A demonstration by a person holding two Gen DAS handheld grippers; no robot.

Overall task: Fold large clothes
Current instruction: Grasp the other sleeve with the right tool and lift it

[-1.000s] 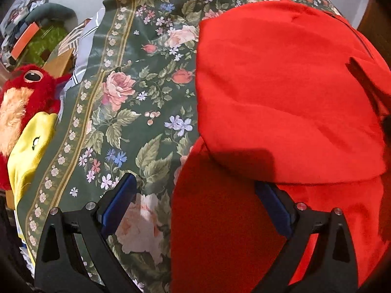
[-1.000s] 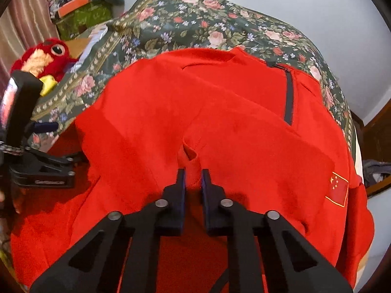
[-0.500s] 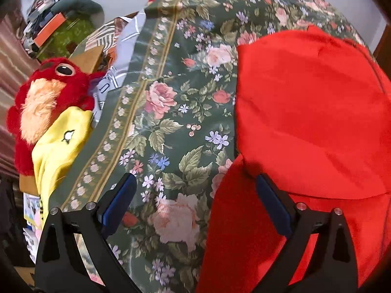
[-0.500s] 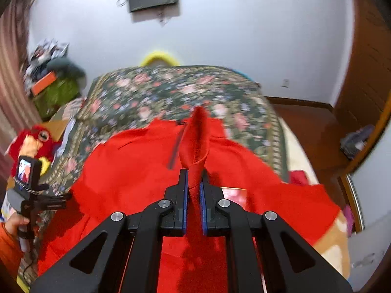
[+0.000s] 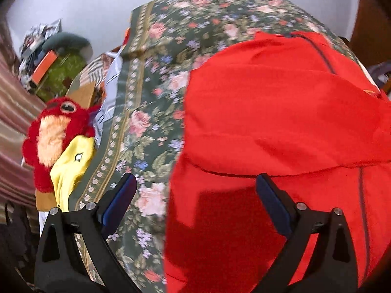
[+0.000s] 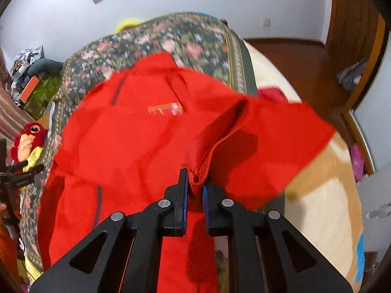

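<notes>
On the far left of the left wrist view, a red plush toy (image 5: 57, 131) leans against a yellow plush (image 5: 72, 163) beside the bed, with a cluttered green pile (image 5: 61, 70) farther back by the wall. Bed carries a dark green floral bedspread (image 5: 151, 112). Left gripper (image 5: 195, 191) hangs above it, jaws spread wide, nothing between them; one blue-padded finger sits over the floral cloth, the other over red fabric. Red garment (image 5: 281, 112) covers the right half of the bedspread, an upper layer folded over a lower one, dark zipper line running along it.

Right wrist view: same red garment (image 6: 136, 141) spread across the bed, a small rectangular patch (image 6: 165, 109) showing on its upper side. Right gripper (image 6: 195, 185) is clamped on a bunched hem of the garment, raising a fold that trails off to the right. Beyond it, a tan-and-cream blanket (image 6: 325, 195), then wooden floor (image 6: 293, 56) and a wooden door (image 6: 354, 24).
</notes>
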